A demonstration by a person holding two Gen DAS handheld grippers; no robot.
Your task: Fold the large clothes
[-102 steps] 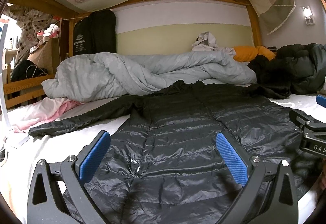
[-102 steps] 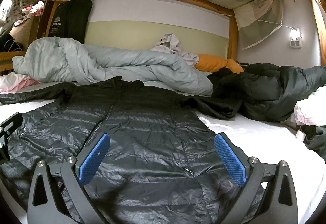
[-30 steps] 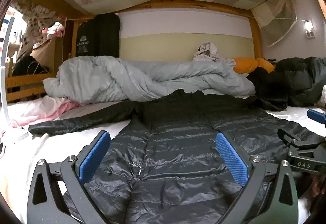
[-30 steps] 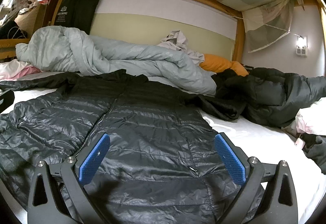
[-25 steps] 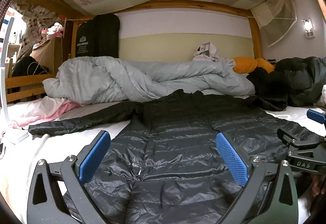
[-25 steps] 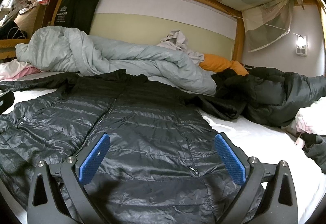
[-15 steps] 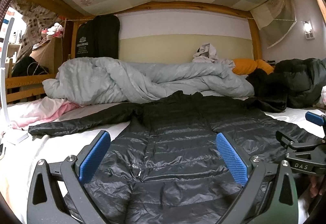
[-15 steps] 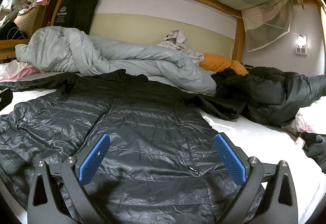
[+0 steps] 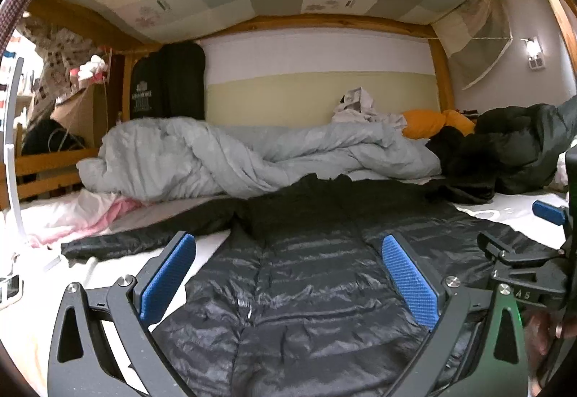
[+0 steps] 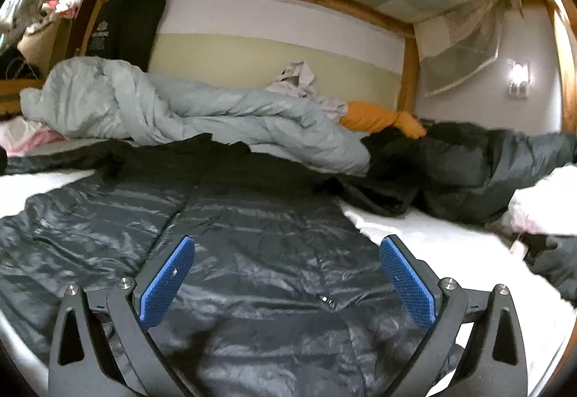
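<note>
A long black quilted down jacket point(image 9: 306, 274) lies spread flat, front up, on the white bed sheet point(image 9: 119, 267), hem toward me and collar toward the far side. Its left sleeve point(image 9: 144, 238) stretches out across the sheet. My left gripper point(image 9: 288, 274) hovers open over the lower left half, nothing between its blue pads point(image 9: 167, 276). My right gripper point(image 10: 286, 283) hangs open above the lower right half of the jacket point(image 10: 252, 234); it also shows at the right edge of the left wrist view, where the right gripper point(image 9: 523, 260) is seen from the side.
A crumpled pale grey duvet point(image 9: 230, 158) lies behind the jacket. A dark padded coat point(image 10: 468, 166) and an orange pillow point(image 10: 382, 121) sit at the far right, pink-white cloth point(image 9: 90, 213) at the left. A wooden rail point(image 9: 47, 166) bounds the left; the upper bunk hangs low overhead.
Both grippers have dropped lower and tilted up a little, so the jacket looks flatter. The right wrist view is blurred from motion. The jacket itself has not moved.
</note>
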